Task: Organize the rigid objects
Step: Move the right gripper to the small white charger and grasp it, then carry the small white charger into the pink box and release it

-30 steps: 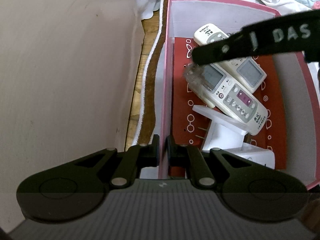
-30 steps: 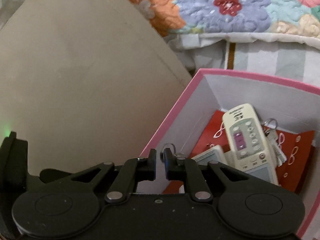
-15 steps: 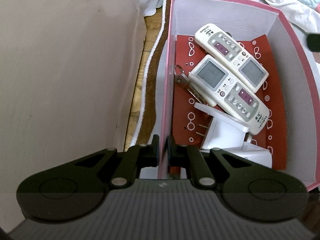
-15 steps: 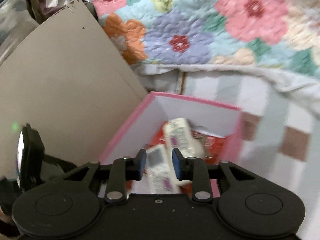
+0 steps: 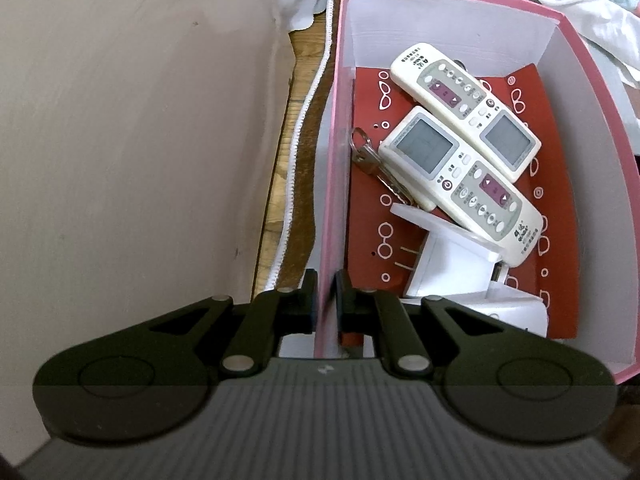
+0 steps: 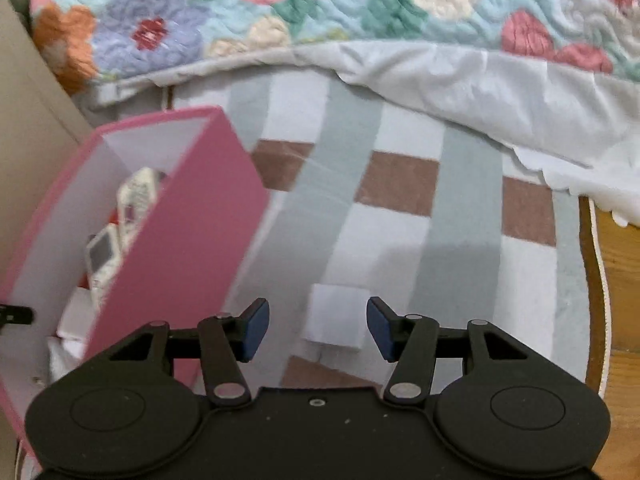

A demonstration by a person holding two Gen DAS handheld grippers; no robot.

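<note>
Right gripper (image 6: 318, 330) swung off pink box (image 6: 188, 240), jaws just opening, straddling white block (image 6: 335, 316); centre before closing. Left gripper (image 5: 326, 296) clamps box wall.

Home bedroom: floral quilt (image 6: 320, 8), checked bedsheet (image 6: 400, 208), remote controls (image 5: 464, 108) in box (image 5: 592, 120)

Print shows on both remote controls in the pink box, but none of it can be read. The upper remote (image 5: 464, 110) carries dark lettering at its top end, upper middle of the frame; the lower remote (image 5: 460, 184) carries green lettering at its bottom end, right of centre. Button labels are too small.
</note>
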